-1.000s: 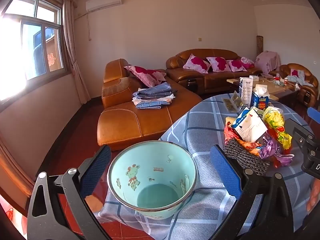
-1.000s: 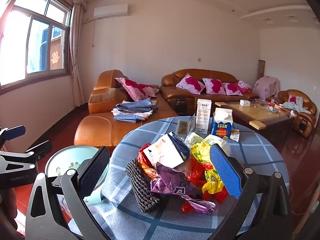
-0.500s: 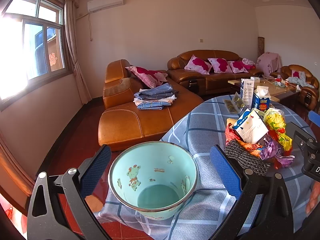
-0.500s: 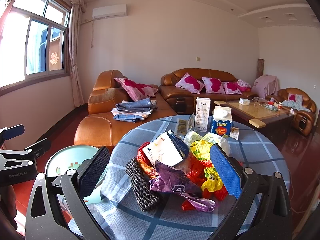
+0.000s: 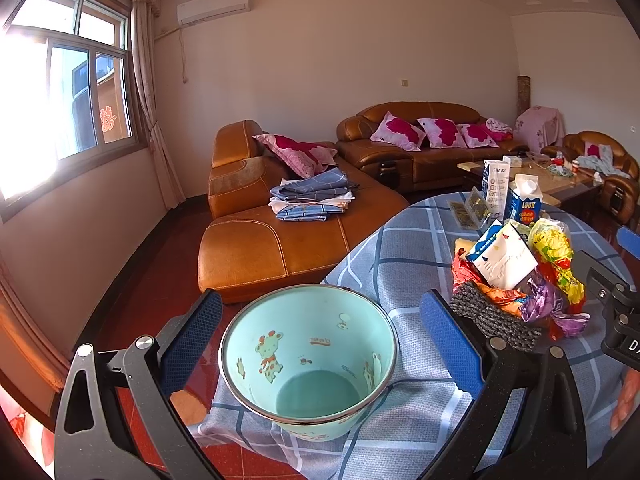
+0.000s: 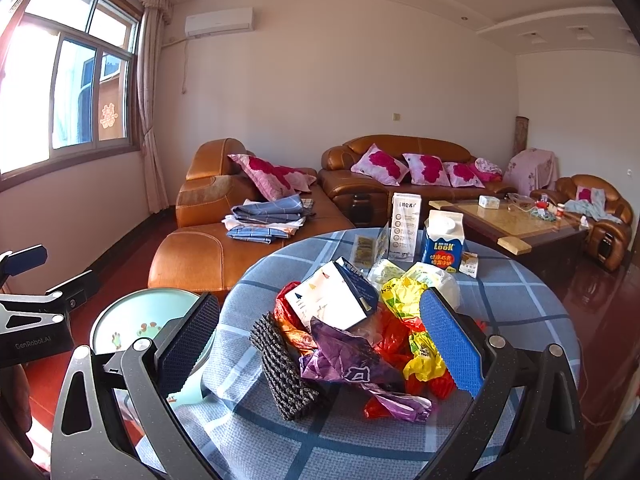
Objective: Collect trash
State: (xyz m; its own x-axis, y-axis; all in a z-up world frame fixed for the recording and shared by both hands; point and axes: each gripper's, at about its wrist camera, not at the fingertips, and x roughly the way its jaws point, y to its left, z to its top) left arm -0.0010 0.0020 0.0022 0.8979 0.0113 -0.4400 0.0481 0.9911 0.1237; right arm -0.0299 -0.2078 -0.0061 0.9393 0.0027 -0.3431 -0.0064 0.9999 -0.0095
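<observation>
Trash pile [image 6: 360, 332] sits lower centre of the right wrist view on the checked tablecloth [image 6: 520, 300]: crumpled wrappers, a flattened carton [image 6: 328, 300], a dark scrubby pad [image 6: 280, 368]. Right gripper [image 6: 320, 344] frames it, jaws wide apart, empty. Left gripper [image 5: 320, 344] likewise spread and empty around the mint bucket [image 5: 308, 352], lower centre, not touching. Wrappers look light, soft, slippery; best pinched at a bunched fold. The carton's stiff edge offers a surer hold.
</observation>
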